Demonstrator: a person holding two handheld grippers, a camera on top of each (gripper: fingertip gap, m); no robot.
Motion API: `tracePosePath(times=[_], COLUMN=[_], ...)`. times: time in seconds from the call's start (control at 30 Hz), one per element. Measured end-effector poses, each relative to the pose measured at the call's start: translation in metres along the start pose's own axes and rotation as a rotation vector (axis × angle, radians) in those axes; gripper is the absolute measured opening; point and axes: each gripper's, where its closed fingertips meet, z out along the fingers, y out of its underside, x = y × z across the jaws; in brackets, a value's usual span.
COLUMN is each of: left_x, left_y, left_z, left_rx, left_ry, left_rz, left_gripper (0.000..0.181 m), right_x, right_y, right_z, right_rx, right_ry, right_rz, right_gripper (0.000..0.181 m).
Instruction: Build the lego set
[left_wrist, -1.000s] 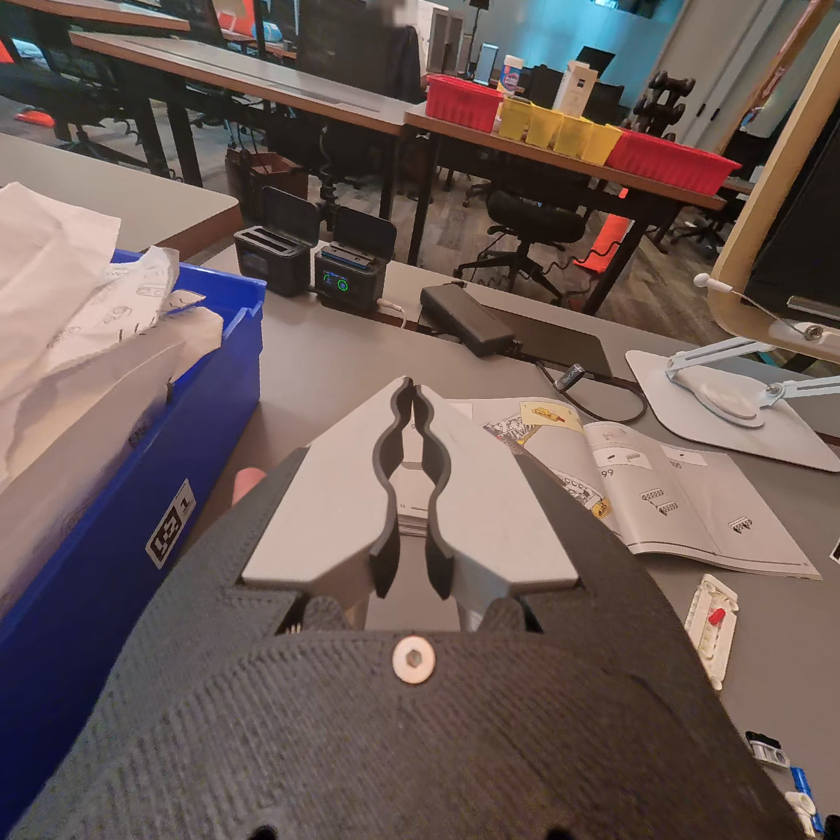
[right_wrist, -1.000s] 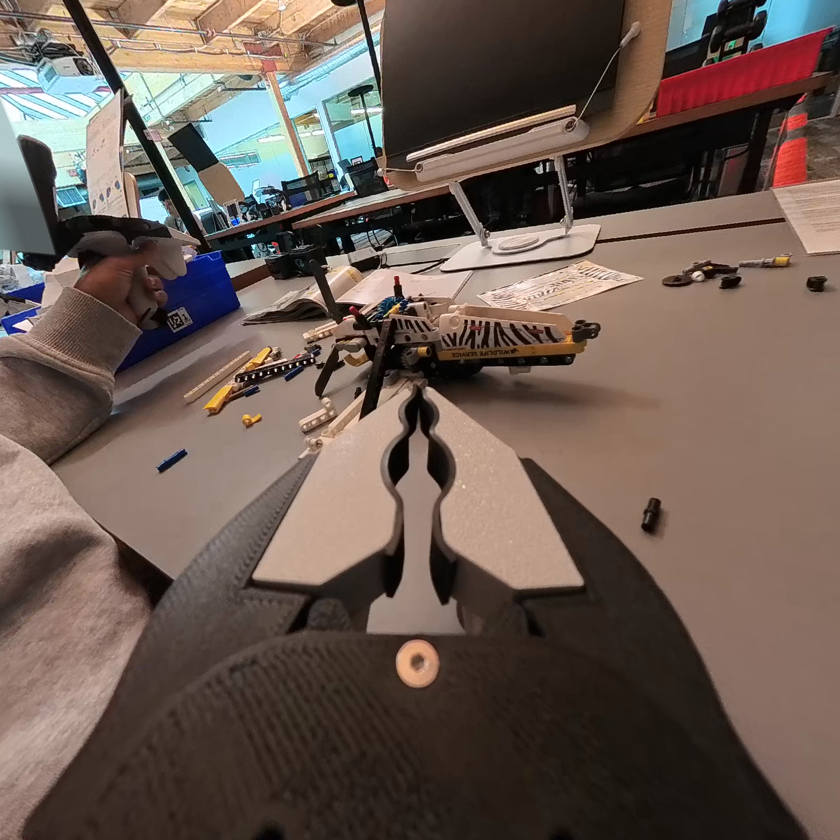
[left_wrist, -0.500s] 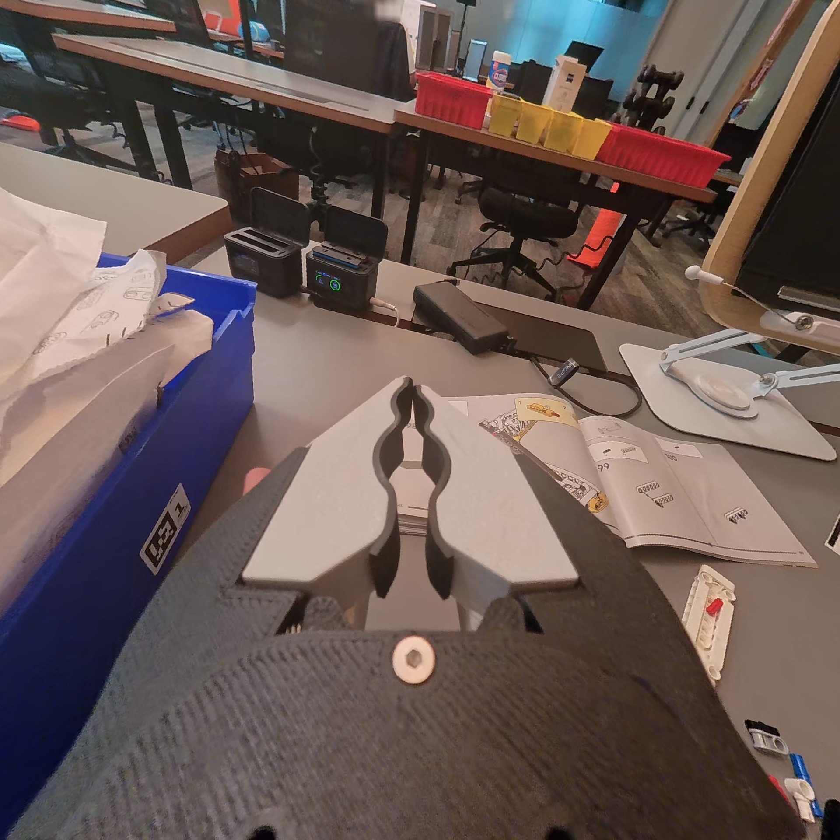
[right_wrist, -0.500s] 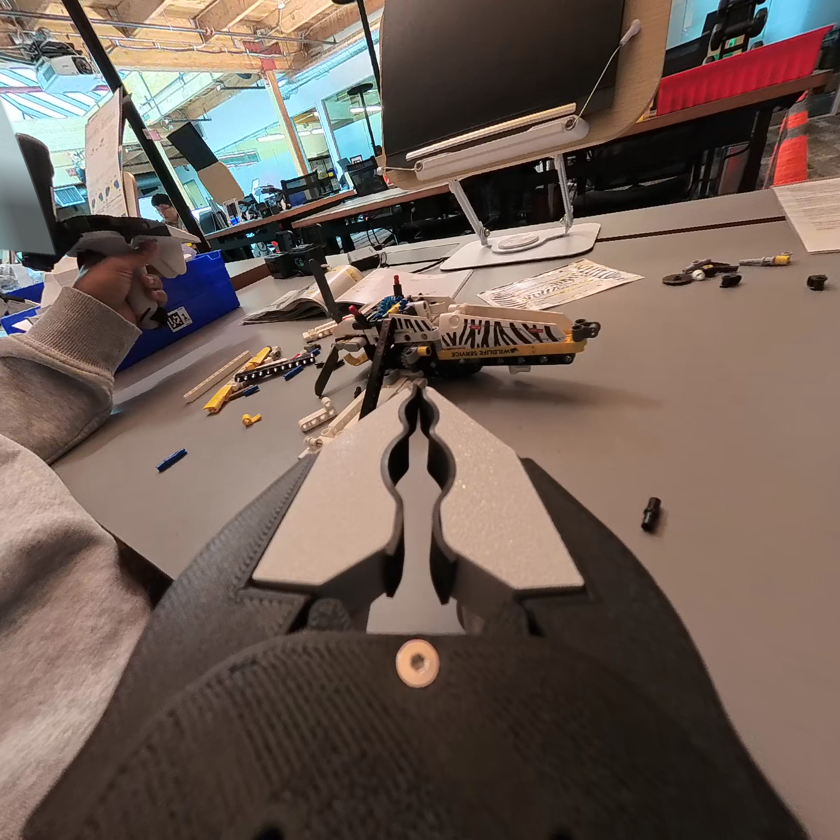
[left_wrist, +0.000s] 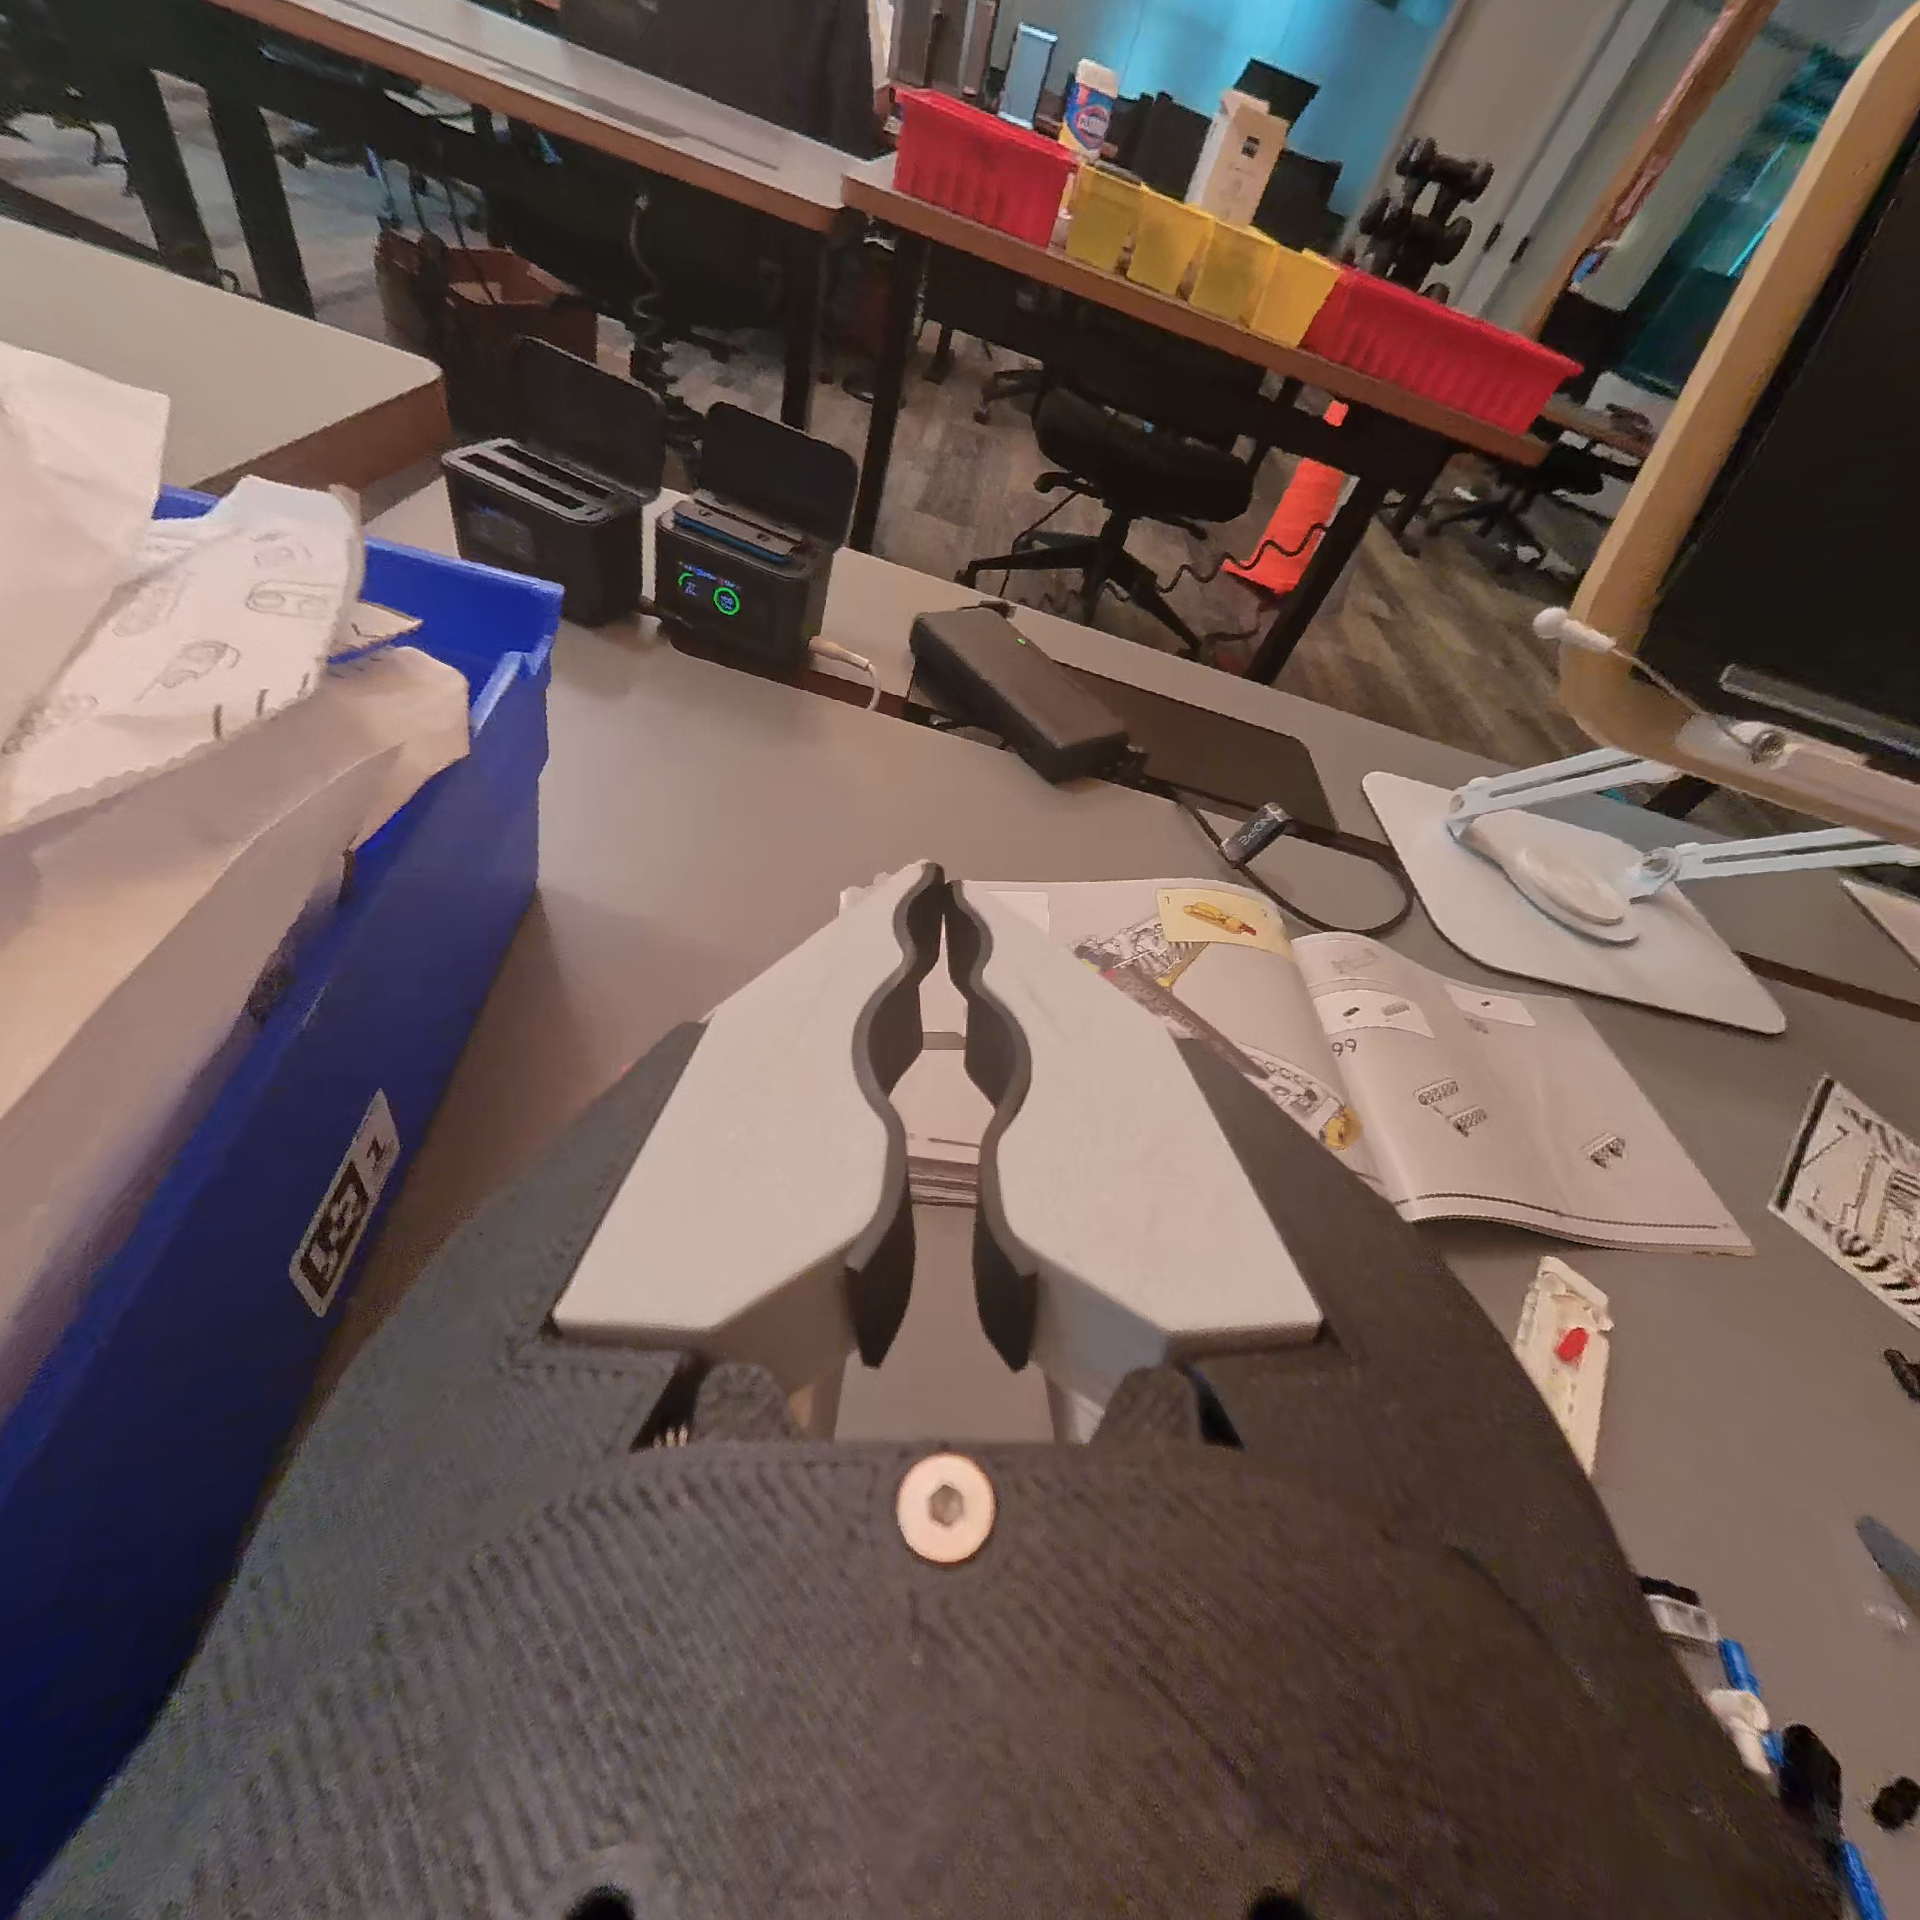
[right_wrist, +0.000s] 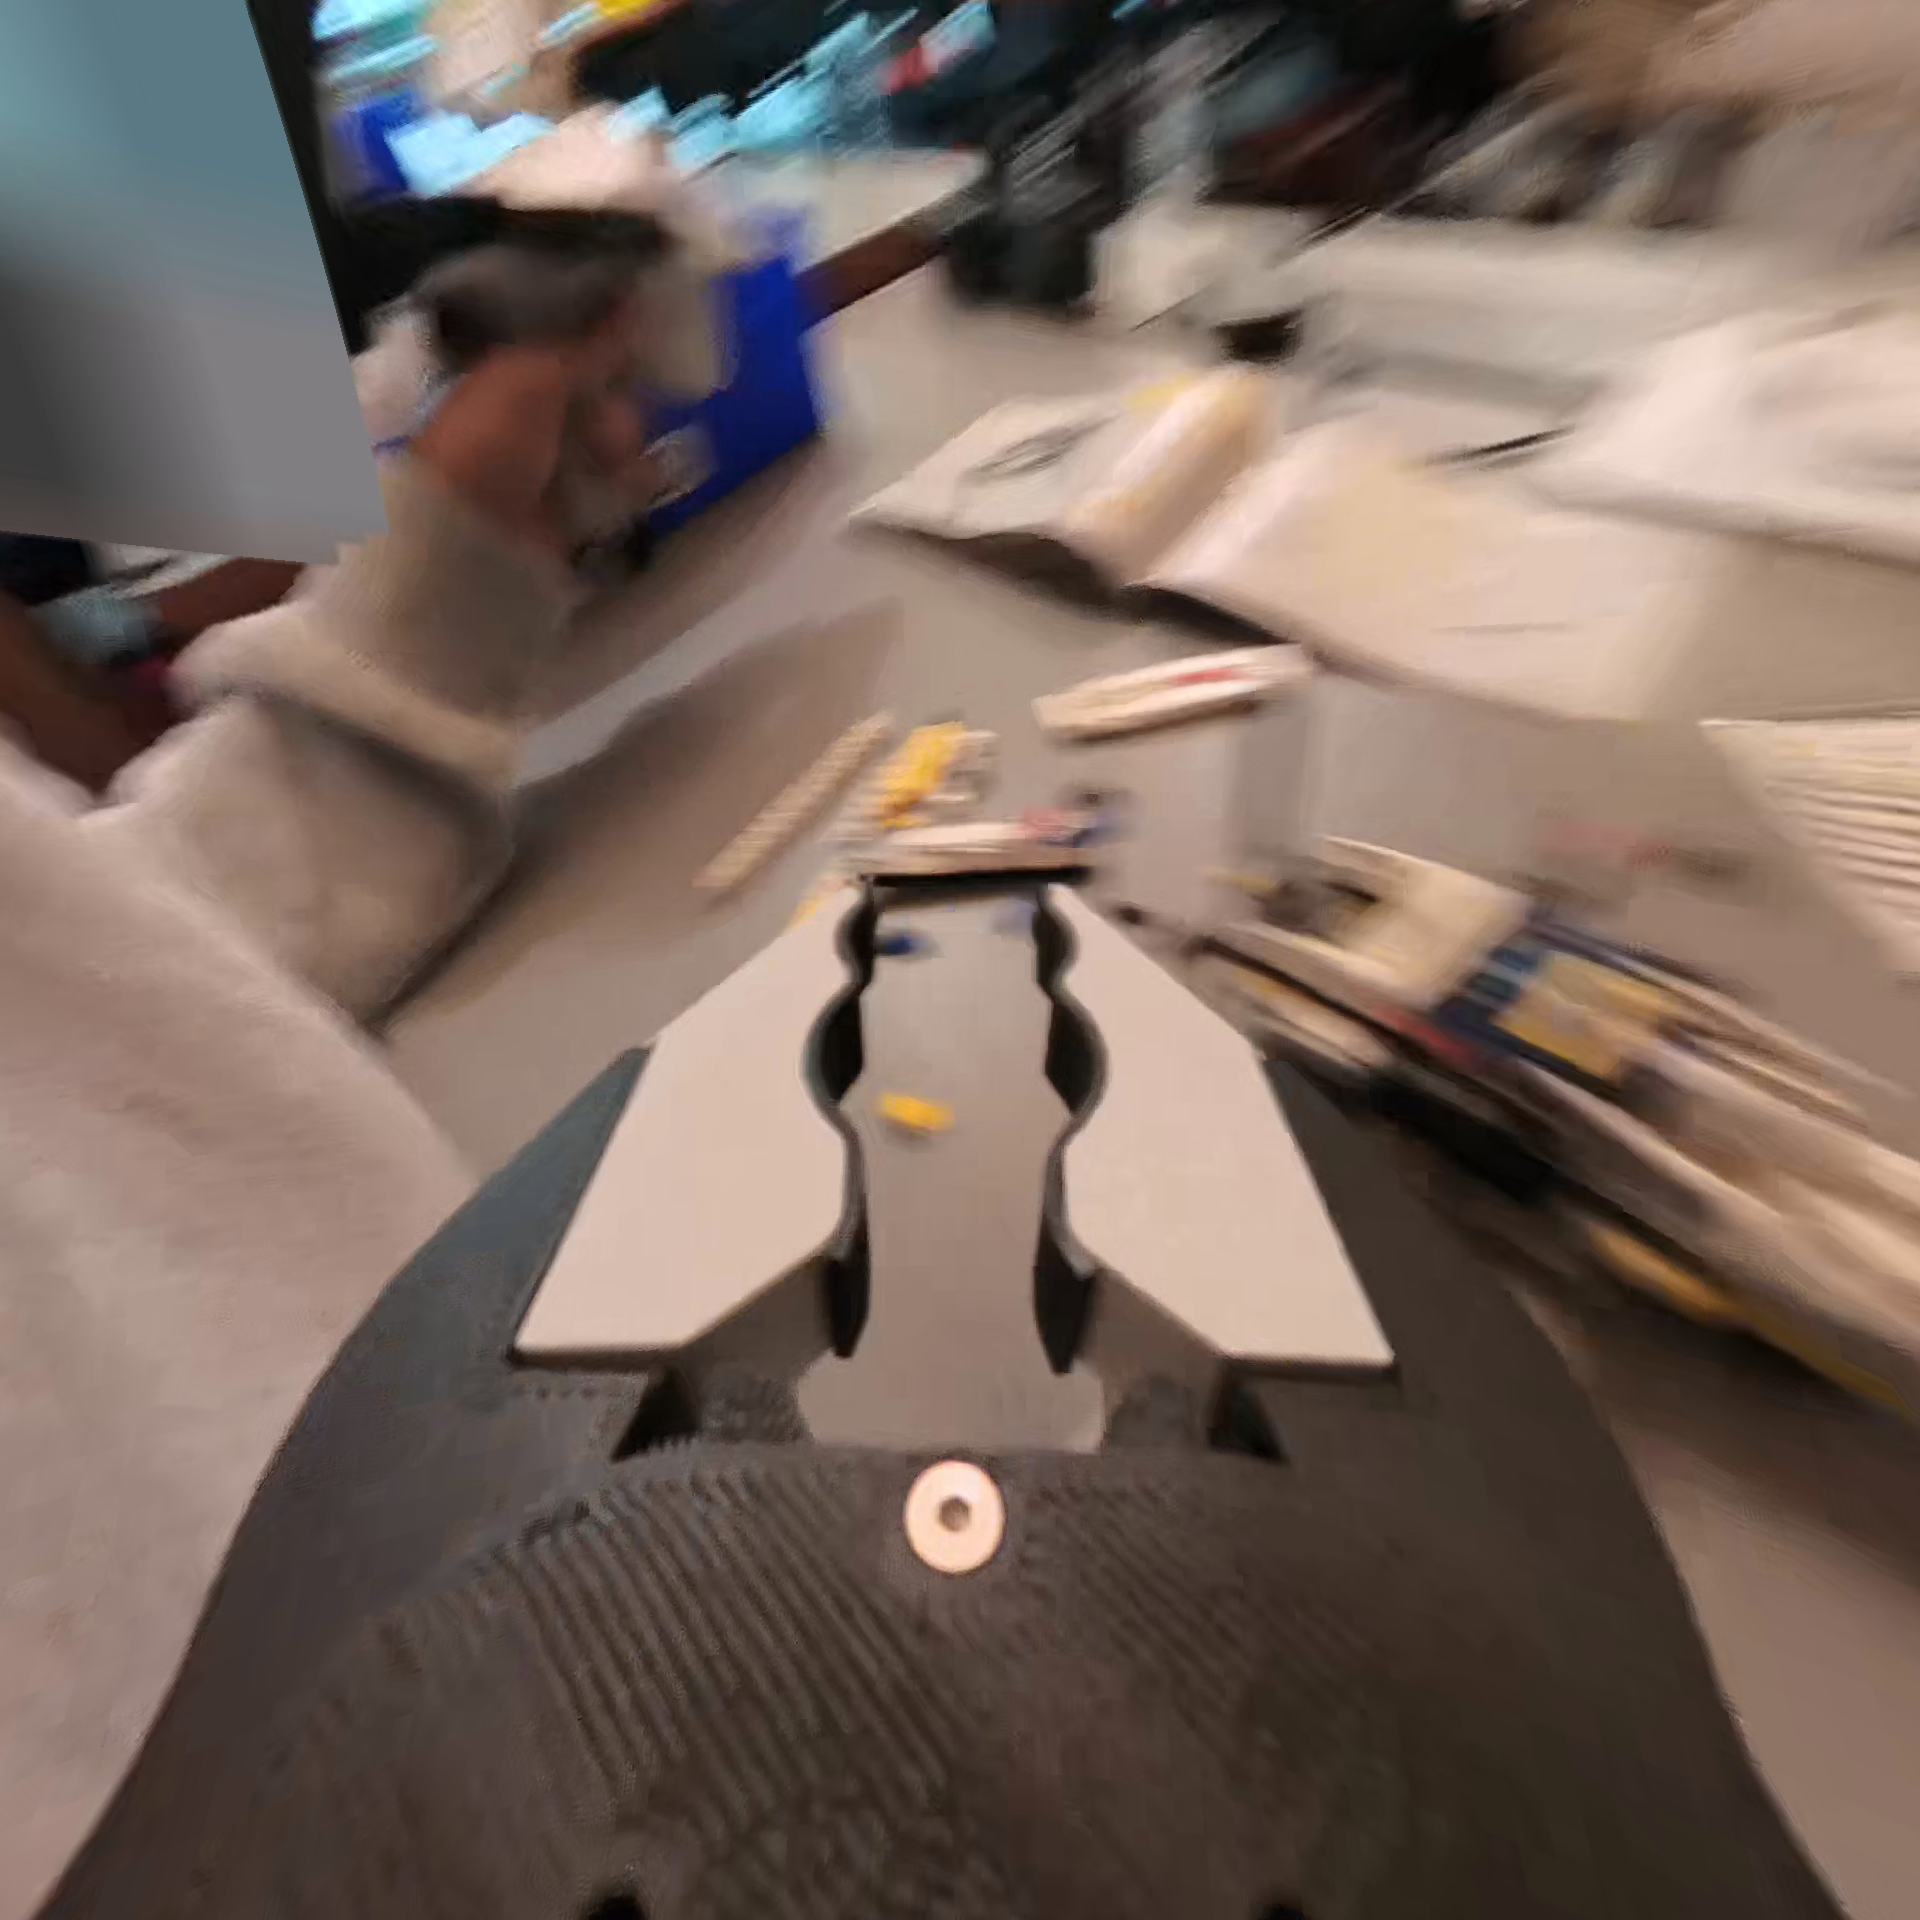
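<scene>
My left gripper (left_wrist: 943, 894) is shut and empty, held above the grey table beside the open instruction booklet (left_wrist: 1455, 1091). My right gripper (right_wrist: 954, 904) is open and empty, low over the table; its view is heavily blurred. Just past its tips lies a black beam (right_wrist: 977, 868) among loose yellow and white pieces (right_wrist: 925, 758). A small yellow piece (right_wrist: 914, 1112) lies on the table between the fingers. The white, black and yellow lego model (right_wrist: 1507, 1018) lies to the right of the right gripper. A white plate with a red piece (left_wrist: 1564, 1351) lies right of the left gripper.
A blue bin (left_wrist: 270, 1091) full of white paper bags stands left of the left gripper. Two black charger cases (left_wrist: 644, 530), a power brick (left_wrist: 1013, 707) and a monitor stand base (left_wrist: 1558, 904) sit at the table's far side. A person's grey sleeve (right_wrist: 208, 935) fills the left of the right wrist view.
My right gripper has opened and swung quickly left and forward toward the loose pieces, leaving the model on its right. My left gripper has drifted slightly and stays shut.
</scene>
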Motion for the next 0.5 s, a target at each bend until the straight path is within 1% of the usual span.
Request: tracePosePath(times=[0.03, 0.07, 0.13, 0.2, 0.3, 0.37, 0.5], left_x=[-0.002, -0.004, -0.007, -0.006, -0.002, 0.001, -0.001], left_y=[0.001, 0.003, 0.005, 0.007, 0.011, 0.013, 0.015], left_z=[0.001, 0.002, 0.003, 0.004, 0.005, 0.006, 0.007], left_rx=[-0.008, -0.018, -0.029, -0.037, -0.057, -0.069, -0.07], left_ry=[-0.01, -0.022, -0.035, -0.025, 0.015, 0.042, 0.025], left_rz=[0.017, 0.041, 0.069, 0.064, 0.023, -0.005, 0.023], left_gripper=[0.0, 0.0, 0.0, 0.0, 0.0, 0.0, 0.0], right_x=[-0.017, -0.03, -0.047, -0.053, -0.049, -0.05, -0.051], right_y=[0.003, 0.009, 0.024, 0.039, 0.049, 0.05, 0.056], right_z=[0.02, 0.037, 0.065, 0.081, 0.091, 0.092, 0.092], right_rx=[-0.039, -0.082, -0.163, -0.248, -0.328, -0.351, -0.396], right_ry=[-0.083, -0.14, -0.188, -0.191, -0.168, -0.187, -0.22], right_rz=[0.011, 0.014, -0.018, -0.083, -0.132, -0.106, -0.055], right_gripper=[0.036, 0.037, 0.037, 0.037, 0.037, 0.037, 0.037])
